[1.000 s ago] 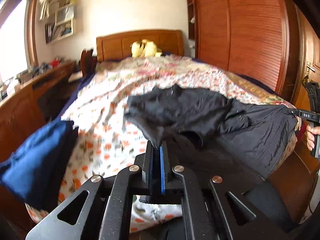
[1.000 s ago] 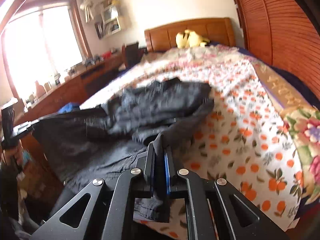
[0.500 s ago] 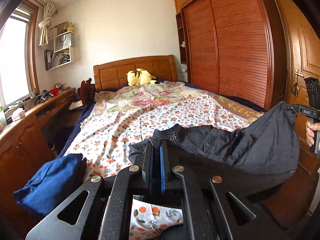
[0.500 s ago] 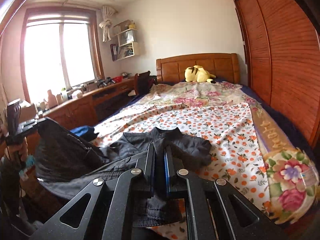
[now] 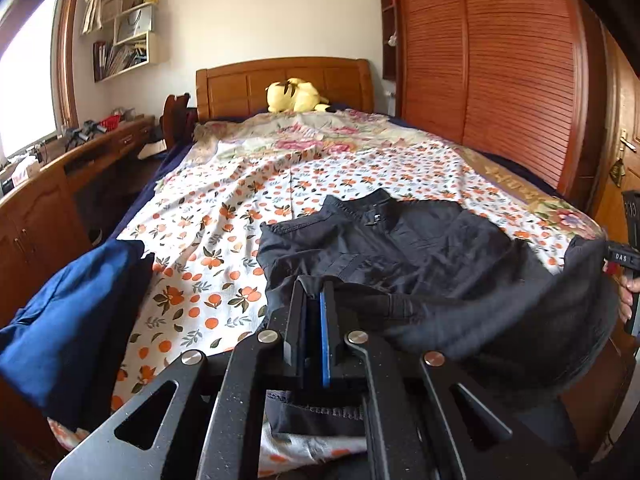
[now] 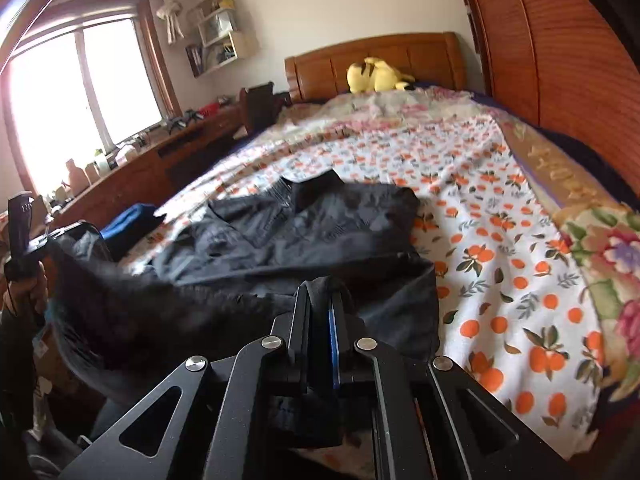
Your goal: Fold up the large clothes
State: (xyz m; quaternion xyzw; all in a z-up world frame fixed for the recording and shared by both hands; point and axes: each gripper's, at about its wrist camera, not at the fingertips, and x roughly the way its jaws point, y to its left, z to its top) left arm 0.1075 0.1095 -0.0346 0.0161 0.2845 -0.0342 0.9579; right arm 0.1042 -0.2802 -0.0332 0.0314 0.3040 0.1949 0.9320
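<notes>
A black jacket (image 5: 400,248) lies on the flowered bedsheet (image 5: 224,208), collar toward the headboard. My left gripper (image 5: 314,292) is shut on the jacket's near hem at its left corner. My right gripper (image 6: 320,292) is shut on the hem at the other corner of the jacket (image 6: 312,232). The hem between them sags off the foot of the bed and is blurred. The right gripper (image 5: 624,258), held by a hand, shows at the right edge of the left wrist view. The left gripper (image 6: 24,232) shows at the left edge of the right wrist view.
A folded blue garment (image 5: 72,304) sits at the bed's near left corner. A yellow plush toy (image 5: 296,96) rests by the wooden headboard. A slatted wardrobe (image 5: 500,72) runs along the right side, a wooden desk (image 5: 48,184) along the left under the window.
The jacket was bunched a second ago. Both grippers swung its hem up, then down, and it now lies spread flatter with the collar laid out.
</notes>
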